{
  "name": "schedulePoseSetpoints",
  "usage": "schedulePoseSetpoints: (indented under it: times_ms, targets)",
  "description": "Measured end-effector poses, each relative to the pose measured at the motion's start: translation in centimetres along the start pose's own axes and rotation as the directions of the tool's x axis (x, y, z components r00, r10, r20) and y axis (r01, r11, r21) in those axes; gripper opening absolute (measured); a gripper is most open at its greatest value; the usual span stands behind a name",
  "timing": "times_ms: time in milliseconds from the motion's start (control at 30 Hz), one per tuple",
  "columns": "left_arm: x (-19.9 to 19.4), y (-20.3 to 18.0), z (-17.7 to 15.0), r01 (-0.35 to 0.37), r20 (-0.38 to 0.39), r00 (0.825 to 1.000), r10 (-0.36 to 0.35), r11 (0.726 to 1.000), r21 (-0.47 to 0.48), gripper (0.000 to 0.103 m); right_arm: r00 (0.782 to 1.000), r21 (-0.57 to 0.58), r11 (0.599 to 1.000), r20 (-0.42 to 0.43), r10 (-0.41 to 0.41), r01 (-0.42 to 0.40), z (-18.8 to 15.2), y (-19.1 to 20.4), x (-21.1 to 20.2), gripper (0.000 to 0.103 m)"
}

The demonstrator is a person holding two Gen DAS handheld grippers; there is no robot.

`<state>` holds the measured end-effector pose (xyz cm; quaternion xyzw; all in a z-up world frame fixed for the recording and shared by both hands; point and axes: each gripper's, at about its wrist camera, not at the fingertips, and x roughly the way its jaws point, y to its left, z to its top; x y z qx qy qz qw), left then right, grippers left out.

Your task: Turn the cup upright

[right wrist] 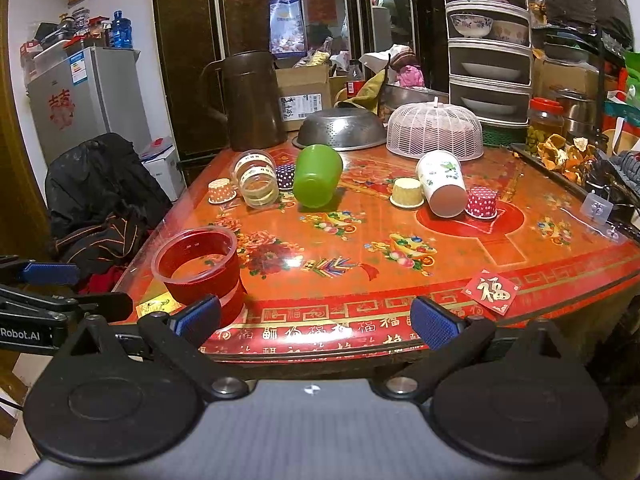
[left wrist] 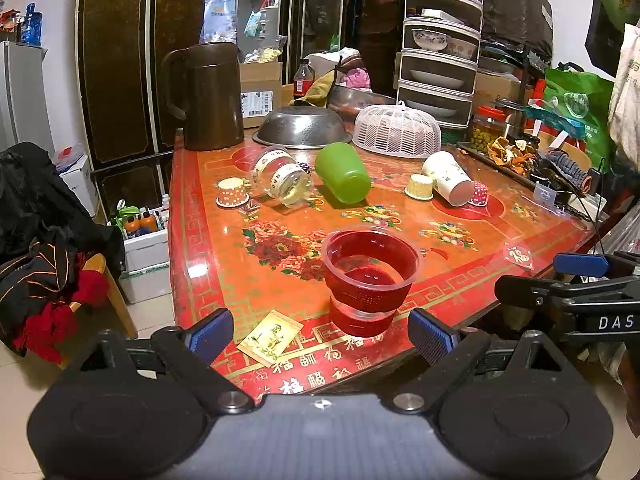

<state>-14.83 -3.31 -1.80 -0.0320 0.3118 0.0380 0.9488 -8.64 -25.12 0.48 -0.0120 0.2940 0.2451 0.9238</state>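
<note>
A clear plastic cup with a red band [left wrist: 370,280] stands upright near the table's front edge, also in the right wrist view [right wrist: 200,270]. My left gripper [left wrist: 322,336] is open and empty, just short of this cup. My right gripper [right wrist: 316,318] is open and empty at the table's front edge, right of the cup. Farther back lie on their sides a green cup [left wrist: 343,172] [right wrist: 317,176], a clear cup with printed bands [left wrist: 282,178] [right wrist: 256,180] and a white paper cup [left wrist: 448,178] [right wrist: 442,182].
Small paper baking cups [left wrist: 231,192] [right wrist: 482,202] stand among the fallen cups. A brown jug [left wrist: 208,94], a steel colander [left wrist: 302,126] and a white mesh food cover [left wrist: 398,130] stand at the back. A card [left wrist: 270,338] and a red sticker [right wrist: 491,290] lie near the front edge.
</note>
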Motion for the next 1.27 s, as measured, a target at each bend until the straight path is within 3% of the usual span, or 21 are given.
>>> schedulePoseSetpoints:
  times_ms: [267, 767, 1267]
  targets:
    - [0.04, -0.35, -0.11, 0.020, 0.003, 1.000, -0.020, 1.000, 0.010, 0.096, 1.000, -0.015, 1.000, 0.004, 0.015, -0.015, -0.05, 0.36, -0.15, 0.102]
    - [-0.16, -0.50, -0.15, 0.035, 0.005, 0.999, -0.035, 0.999, 0.022, 0.096, 0.991, -0.014, 0.991, -0.003, 0.137, -0.137, -0.29, 0.71, -0.23, 0.102]
    - [-0.38, -0.76, -0.26, 0.016, 0.030, 0.999, -0.017, 0.999, 0.039, 0.096, 0.991, -0.019, 0.991, -0.008, 0.135, -0.135, -0.38, 0.85, -0.25, 0.102]
